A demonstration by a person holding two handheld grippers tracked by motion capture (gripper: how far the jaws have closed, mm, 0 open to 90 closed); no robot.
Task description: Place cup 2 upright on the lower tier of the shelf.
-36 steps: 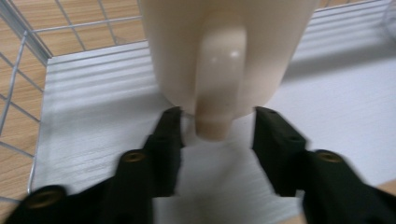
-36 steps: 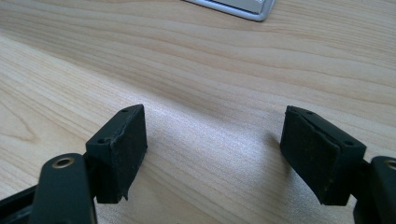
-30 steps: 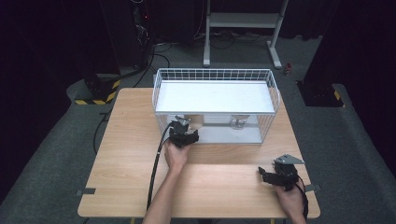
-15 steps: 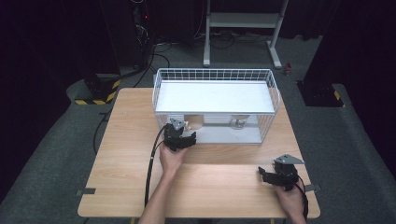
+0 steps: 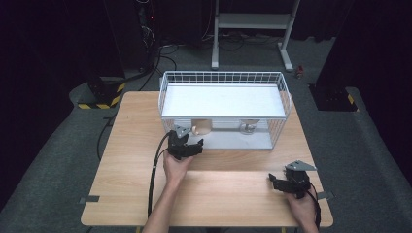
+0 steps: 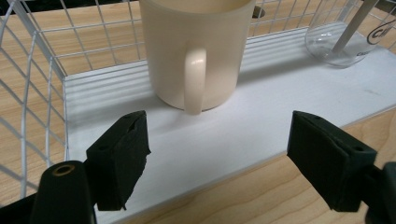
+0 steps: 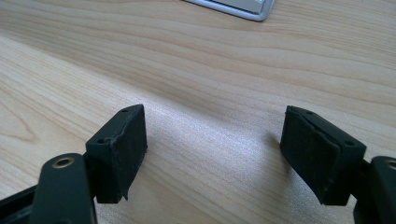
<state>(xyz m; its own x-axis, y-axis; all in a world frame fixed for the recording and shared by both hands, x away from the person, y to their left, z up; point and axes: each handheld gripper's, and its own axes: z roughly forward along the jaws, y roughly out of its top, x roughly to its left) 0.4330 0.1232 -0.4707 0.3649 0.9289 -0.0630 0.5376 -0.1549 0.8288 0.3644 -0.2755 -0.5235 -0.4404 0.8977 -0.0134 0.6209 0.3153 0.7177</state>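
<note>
A cream mug (image 6: 196,51) stands upright on the lower white shelf (image 6: 261,126) of a white wire rack (image 5: 223,109), its handle turned toward my left gripper (image 6: 217,154). That gripper is open, its jaws wide apart just in front of the shelf's edge, a little short of the mug. In the high view the mug (image 5: 202,127) sits under the rack's top shelf, with the left gripper (image 5: 183,144) right before it. A clear glass (image 6: 343,39) stands further along the shelf. My right gripper (image 5: 287,183) rests low over the bare table (image 7: 196,70) near the front right, open and holding nothing.
The wire rack stands at the back middle of the wooden table (image 5: 131,160), with mesh walls on its sides. The glass (image 5: 248,127) is to the right of the mug on the lower shelf. A black cable (image 5: 153,179) trails from the left gripper toward the table's front edge.
My left gripper has drawn back a little from the rack toward the table's front, still open. The right gripper has stayed where it was.
</note>
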